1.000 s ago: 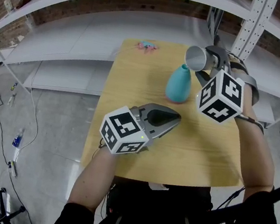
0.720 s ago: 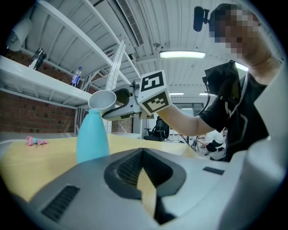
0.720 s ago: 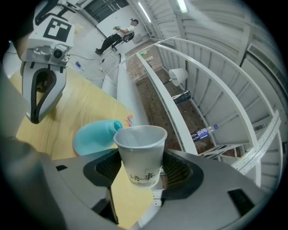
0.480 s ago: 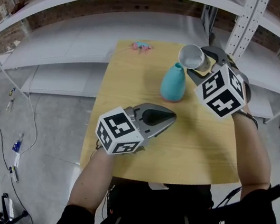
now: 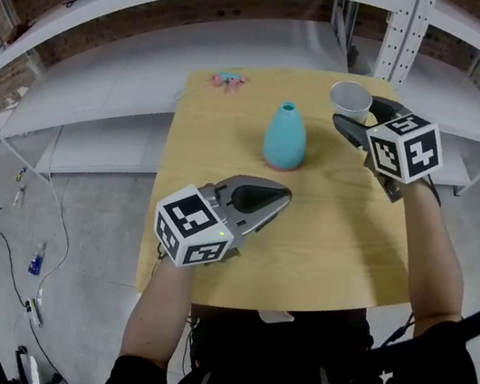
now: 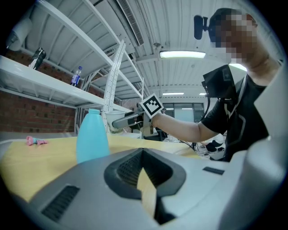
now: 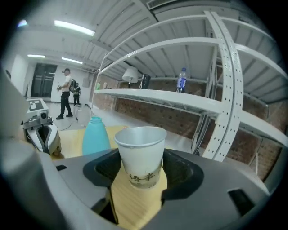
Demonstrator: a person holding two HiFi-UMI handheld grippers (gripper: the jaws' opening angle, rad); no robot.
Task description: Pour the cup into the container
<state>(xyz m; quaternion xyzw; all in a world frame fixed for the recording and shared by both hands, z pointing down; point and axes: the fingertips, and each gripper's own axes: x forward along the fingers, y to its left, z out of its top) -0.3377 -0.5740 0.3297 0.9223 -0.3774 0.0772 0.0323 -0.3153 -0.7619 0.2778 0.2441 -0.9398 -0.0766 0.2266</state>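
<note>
Left tongs [image 5: 282, 195] sat nearest me, jaws drawn together with nothing in them, low over the bench [image 5: 331, 249]. Just ahead of their tips stood the teal container [image 5: 285, 136], upright and narrow at the mouth. Farther off, to its right, the right tongs [image 5: 353, 116] were closed on the lower wall of the paper cup [image 5: 350, 97], which was upright with its rim clear above the jaws. I judged the cup light, thin-walled and easily crushed. It was best held low, near the stiffer base, with gentle pressure. I could not see its contents.
</note>
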